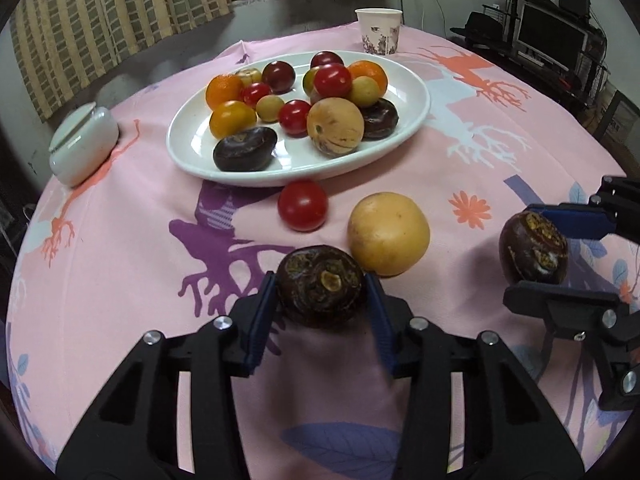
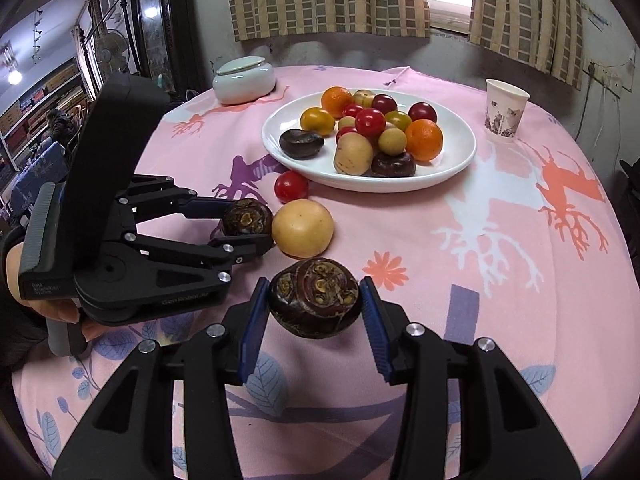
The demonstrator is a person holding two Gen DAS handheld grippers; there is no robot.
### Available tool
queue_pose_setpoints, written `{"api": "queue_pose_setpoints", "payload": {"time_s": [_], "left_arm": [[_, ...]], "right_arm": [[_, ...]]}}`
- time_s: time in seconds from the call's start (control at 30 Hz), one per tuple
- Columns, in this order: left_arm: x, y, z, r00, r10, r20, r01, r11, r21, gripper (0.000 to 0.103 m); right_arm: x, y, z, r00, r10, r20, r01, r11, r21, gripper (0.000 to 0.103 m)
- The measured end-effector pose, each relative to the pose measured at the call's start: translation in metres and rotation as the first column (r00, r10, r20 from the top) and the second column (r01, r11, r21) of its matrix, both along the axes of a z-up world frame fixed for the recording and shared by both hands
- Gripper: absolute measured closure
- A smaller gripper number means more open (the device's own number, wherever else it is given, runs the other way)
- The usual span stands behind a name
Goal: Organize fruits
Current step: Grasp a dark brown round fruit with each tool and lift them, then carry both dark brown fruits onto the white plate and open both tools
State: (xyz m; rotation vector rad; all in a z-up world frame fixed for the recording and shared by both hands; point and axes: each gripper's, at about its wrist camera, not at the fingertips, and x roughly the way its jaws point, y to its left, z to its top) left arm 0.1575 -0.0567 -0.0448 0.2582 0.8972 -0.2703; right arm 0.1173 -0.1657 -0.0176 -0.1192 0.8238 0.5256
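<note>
Pink printed tablecloth [image 1: 120,240] covers a round table. Each gripper clamps a dark brown water chestnut between blue pads: the left gripper [image 1: 322,292] holds one chestnut [image 1: 322,290] just beside a loose yellow fruit [image 1: 388,233], the right gripper [image 2: 314,306] holds another chestnut [image 2: 314,304]. A red cherry tomato [image 1: 303,205] lies near the white plate [image 1: 416,96] piled with mixed fruit.

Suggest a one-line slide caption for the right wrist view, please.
Right gripper and left gripper each hold a water chestnut near a plate of fruit.
</note>
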Motion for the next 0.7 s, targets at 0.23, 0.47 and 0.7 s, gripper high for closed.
{"api": "queue_pose_setpoints", "payload": {"time_s": [0.23,0.47,0.7], "left_arm": [[-0.002,0.014,0.023,0.999,0.014,0.03,-0.013,0.999,-0.048,0.059],[0.031,0.027,0.058,0.996,0.061,0.067,-0.055,0.995,-0.087,0.059],[0.095,0.031,0.067,0.981,0.174,0.081,-0.166,0.981,-0.097,0.059]], "right_arm": [[0.009,-0.002,0.013,0.999,-0.026,0.036,0.026,0.999,-0.024,0.057],[0.047,0.007,0.041,0.991,-0.035,0.127,0.041,0.998,-0.041,0.057],[0.105,0.026,0.041,0.98,-0.072,0.188,0.085,0.995,-0.061,0.057]]}}
